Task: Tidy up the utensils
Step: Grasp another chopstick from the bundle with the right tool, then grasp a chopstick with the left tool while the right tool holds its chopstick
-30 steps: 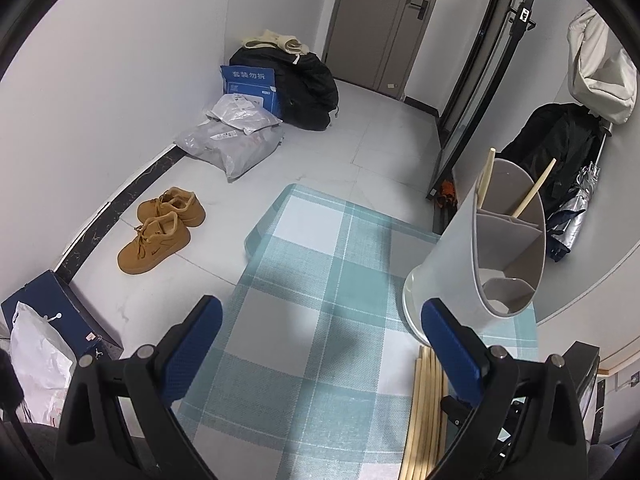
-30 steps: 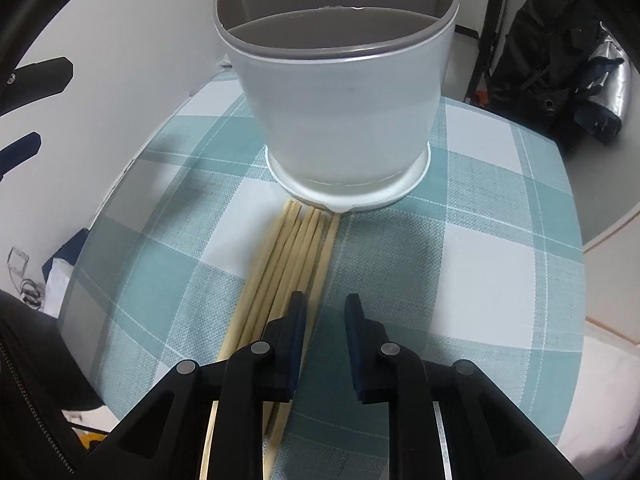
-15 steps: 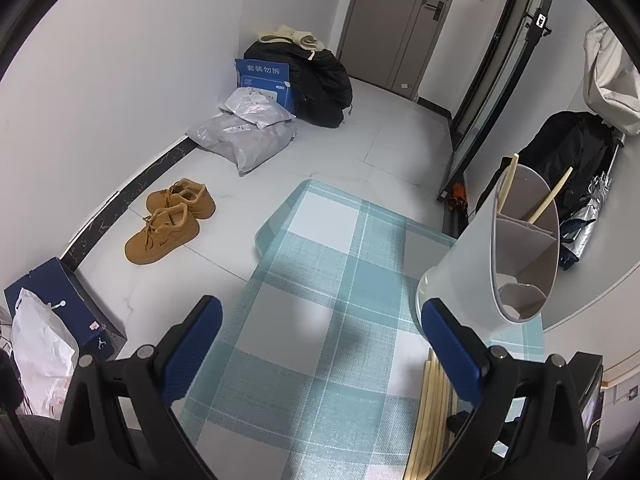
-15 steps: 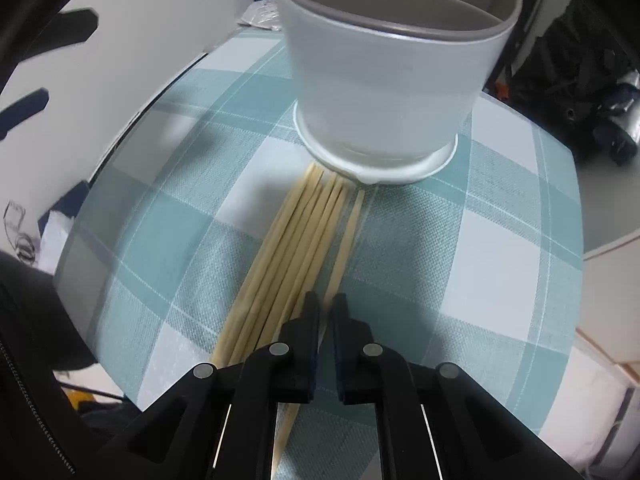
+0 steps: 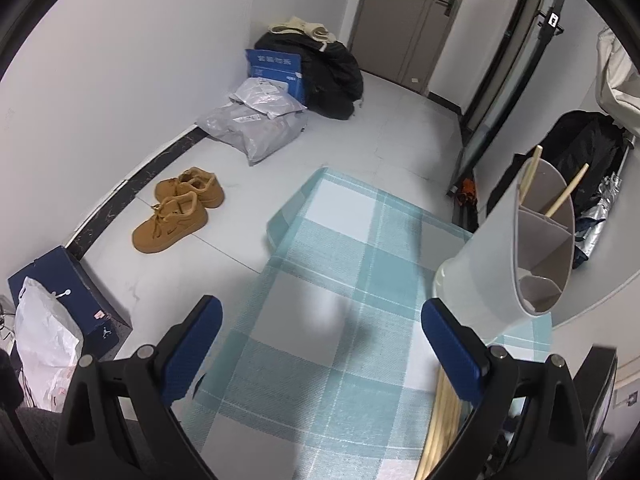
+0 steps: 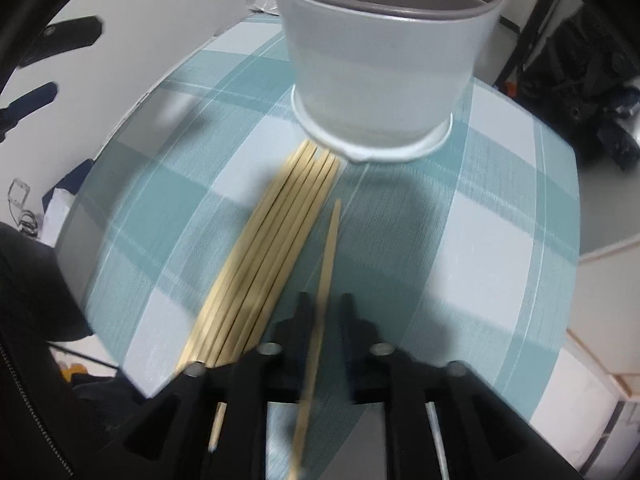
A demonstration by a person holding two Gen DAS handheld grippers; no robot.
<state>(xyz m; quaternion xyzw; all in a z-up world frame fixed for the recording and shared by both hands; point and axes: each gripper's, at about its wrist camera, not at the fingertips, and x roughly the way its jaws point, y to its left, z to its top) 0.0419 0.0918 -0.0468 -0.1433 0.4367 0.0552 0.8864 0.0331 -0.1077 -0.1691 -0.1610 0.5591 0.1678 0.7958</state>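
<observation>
One loose chopstick (image 6: 326, 272) runs up between the jaws of the right hand-held gripper (image 6: 323, 304), which are opening with gaps either side of it, just beside the bundle of chopsticks (image 6: 272, 248) lying on the checked counter (image 6: 480, 216). The bundle's far ends touch the foot of the white utensil holder (image 6: 384, 64). Over to the left, the left hand-held gripper (image 5: 320, 320) hangs wide open and empty above the counter, the holder's divided compartments (image 5: 544, 232) showing two sticks.

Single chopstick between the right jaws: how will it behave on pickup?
The chopstick looks thin and rigid, probably very light. Gripped near one end, it may pivot or slip. With the jaws opening, and gaps visible beside it, it could drop and roll toward the bundle.
</observation>
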